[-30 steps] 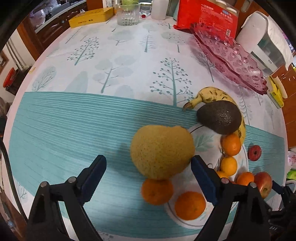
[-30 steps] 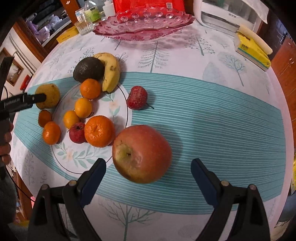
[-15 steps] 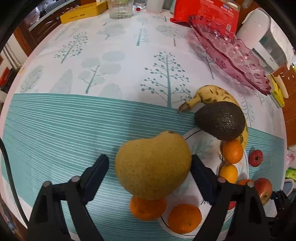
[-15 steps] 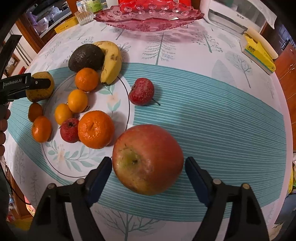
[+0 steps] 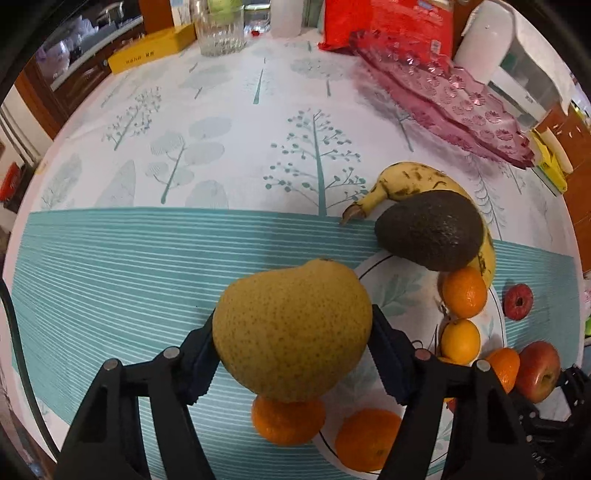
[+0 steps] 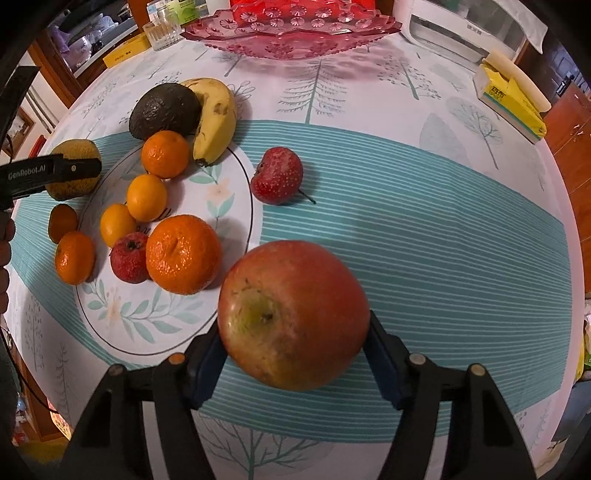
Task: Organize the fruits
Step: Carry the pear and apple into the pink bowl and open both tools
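L claw (image 5: 291,354) on pear (image 5: 291,332); R claw (image 6: 293,354) on apple (image 6: 293,314)

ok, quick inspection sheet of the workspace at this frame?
Surface: table with teal-striped, tree-print cloth.
Job's things: pear in left gripper; apple in right gripper; plate with oranges and a small red fruit; avocado and banana at its rim.
Clutter: pink tray, glass, yellow box, red bag.
Grippers: both jaws closed on fruit.
Cables: thin dark cable at left edge.
Surroundings: wooden cabinets, white appliance.
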Demonstrator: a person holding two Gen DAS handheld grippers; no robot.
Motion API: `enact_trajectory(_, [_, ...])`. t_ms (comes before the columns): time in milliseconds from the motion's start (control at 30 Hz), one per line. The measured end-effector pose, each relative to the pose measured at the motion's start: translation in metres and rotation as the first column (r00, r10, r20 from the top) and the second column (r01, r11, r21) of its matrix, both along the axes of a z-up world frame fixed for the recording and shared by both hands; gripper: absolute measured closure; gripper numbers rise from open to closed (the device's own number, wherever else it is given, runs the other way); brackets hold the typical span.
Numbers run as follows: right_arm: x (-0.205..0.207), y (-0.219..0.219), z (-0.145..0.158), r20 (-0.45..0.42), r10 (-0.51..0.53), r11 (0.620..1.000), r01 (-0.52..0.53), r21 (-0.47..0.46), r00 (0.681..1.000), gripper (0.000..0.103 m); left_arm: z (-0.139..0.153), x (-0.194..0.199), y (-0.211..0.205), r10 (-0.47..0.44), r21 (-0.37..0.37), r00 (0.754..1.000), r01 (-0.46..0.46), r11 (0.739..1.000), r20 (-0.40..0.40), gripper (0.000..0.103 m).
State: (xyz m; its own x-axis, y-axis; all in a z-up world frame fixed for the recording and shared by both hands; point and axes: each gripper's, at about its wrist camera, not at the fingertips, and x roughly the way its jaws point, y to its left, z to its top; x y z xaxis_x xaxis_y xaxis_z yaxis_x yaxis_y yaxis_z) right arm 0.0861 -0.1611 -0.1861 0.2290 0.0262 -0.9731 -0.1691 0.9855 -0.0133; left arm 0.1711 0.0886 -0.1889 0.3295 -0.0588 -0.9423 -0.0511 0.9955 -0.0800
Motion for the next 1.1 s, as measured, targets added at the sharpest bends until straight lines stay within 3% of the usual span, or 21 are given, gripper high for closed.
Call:
enact_trajectory(267, [-0.001, -0.006, 0.023, 0.048, -0.009, 1.0, 0.009, 0.018, 0.999, 0.034, 0.041, -0.007, -0.007, -0.022, -0.01, 0.998, 0.022, 1.0, 0.053, 0.032])
enact_trajectory(500, [0.022, -0.015, 0.072, 0.113, -0.011, 0.998, 0.004, 0.062, 0.994, 0.034, 0.101, 0.005, -0.03, -0.103, 0.028, 0.988, 0.101, 0.995, 0.113, 0.032])
enact_trajectory(700, [0.067, -0.026, 0.126, 0.183, -0.015, 0.997, -0.001, 0.083, 0.983, 0.034, 0.145, 0.03, -0.051, -0.156, 0.037, 0.976, 0.152, 0.988, 0.15, 0.032])
enact_trajectory(900, [0.127, -0.036, 0.173, 0.216, -0.003, 0.995, -0.018, 0.094, 0.976, 0.034, 0.169, 0.062, -0.077, -0.216, 0.072, 0.968, 0.208, 0.976, 0.132, 0.032])
enact_trajectory(1000, [0.166, -0.037, 0.185, 0.209, -0.027, 0.994, 0.005, 0.107, 0.978, 0.034, 0.17, 0.087, -0.085, -0.227, 0.086, 0.967, 0.218, 0.972, 0.112, 0.032])
enact_trajectory(1100, [0.198, -0.032, 0.176, 0.191, -0.049, 0.994, 0.03, 0.103, 0.98, 0.034, 0.169, 0.114, -0.09, -0.226, 0.086, 0.968, 0.217, 0.972, 0.111, 0.032])
